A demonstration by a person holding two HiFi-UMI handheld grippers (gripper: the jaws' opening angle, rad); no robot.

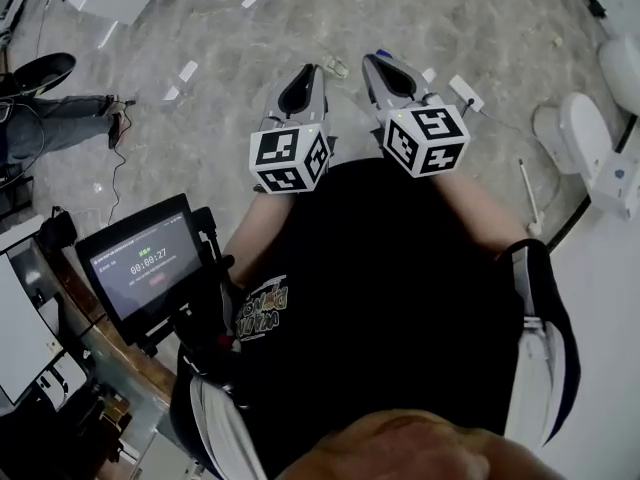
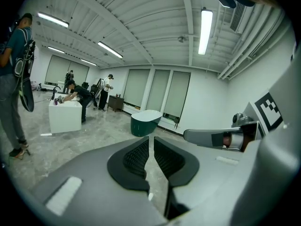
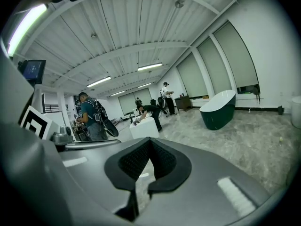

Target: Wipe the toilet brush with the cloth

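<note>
Black shirt [image 1: 400,288] of the person fills the near field and blocks the floor below the hands. Both tools are held out ahead, side by side, neither carrying anything. Left gripper [image 1: 308,70]: jaws a narrow slit apart, bare floor showing through. Right gripper [image 1: 378,60]: tips closed together, empty. Probable toilet brush [image 1: 524,190]: a thin white stick on the floor beside the toilet [image 1: 585,138], well apart from both grippers, off to the right; the brush head is too small to confirm. Cloth not identified; a pale scrap [image 1: 337,67] on the floor just past the jaw tips may be it, cannot tell. Risks, as judged: reaching with jaws this narrow would push the cloth or stick along the floor instead of taking it; a slim handle could roll or slip from the pads; the wrong object could be grabbed. The gripper views show only the far room, a green bathtub [image 2: 146,121] and people, no brush, no cloth.
</note>
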